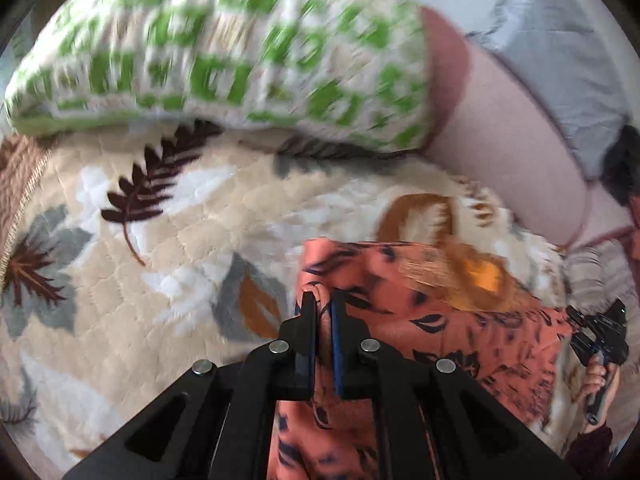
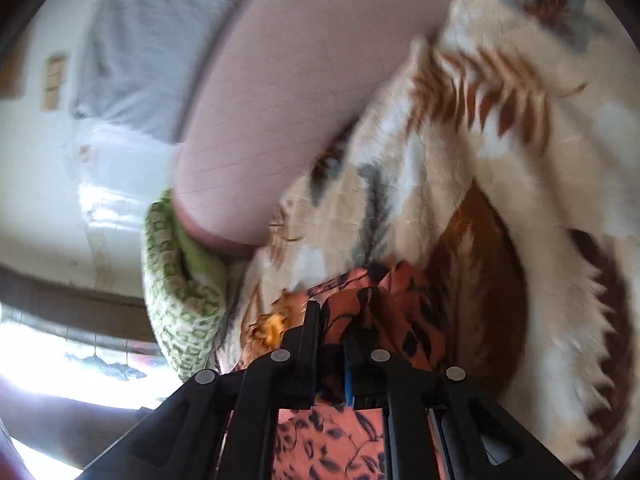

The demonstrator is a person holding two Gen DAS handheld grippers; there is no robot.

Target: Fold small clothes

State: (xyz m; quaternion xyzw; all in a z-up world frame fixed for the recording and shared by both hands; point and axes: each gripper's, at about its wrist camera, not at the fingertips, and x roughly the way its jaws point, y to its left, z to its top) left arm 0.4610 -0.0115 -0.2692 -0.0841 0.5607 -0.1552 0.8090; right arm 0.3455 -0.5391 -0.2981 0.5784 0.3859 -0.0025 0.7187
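My cream leaf-print blanket (image 1: 168, 236) covers the bed; at its far edge lies the green-and-white checked pillow (image 1: 224, 48); beside the pillow a pink bolster (image 1: 508, 152) borders the blanket; beyond the bolster hangs grey cloth (image 1: 560, 40); past it, a white wall (image 2: 36, 184) and bright window glare (image 2: 48, 356).

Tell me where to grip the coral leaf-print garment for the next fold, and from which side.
Stay on its edges. The left hand-held gripper is shut on a bunched hem of the coral garment, the right hand-held gripper on another gathered edge. The cloth hangs limp between them above the leaf-print blanket, so pinch edges from the near side.
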